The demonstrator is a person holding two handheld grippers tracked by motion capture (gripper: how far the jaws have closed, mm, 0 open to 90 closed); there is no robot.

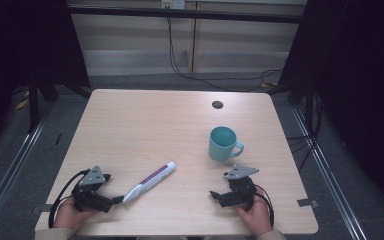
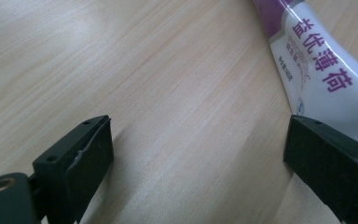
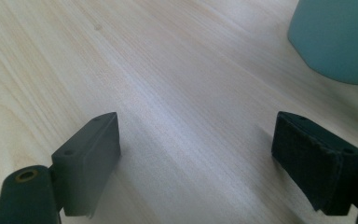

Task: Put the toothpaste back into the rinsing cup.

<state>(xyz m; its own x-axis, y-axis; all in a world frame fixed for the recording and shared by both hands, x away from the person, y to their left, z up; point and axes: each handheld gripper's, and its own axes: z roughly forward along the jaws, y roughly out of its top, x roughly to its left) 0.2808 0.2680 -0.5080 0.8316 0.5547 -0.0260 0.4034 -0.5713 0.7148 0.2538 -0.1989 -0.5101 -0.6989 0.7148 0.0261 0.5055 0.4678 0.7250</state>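
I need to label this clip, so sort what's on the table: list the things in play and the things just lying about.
In play:
- toothpaste tube, flat on the table, its crimped end at the open left gripper
- teal mug, upright, nearest the open right gripper

Lying about:
- dark round cable hole in the table
- cables on the floor behind

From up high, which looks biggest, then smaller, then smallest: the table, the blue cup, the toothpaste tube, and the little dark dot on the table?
1. Table, by far the largest.
2. Toothpaste tube and blue cup: too close to rank; the tube is longer but thin, the cup shorter but wider.
3. Dark dot, smallest.
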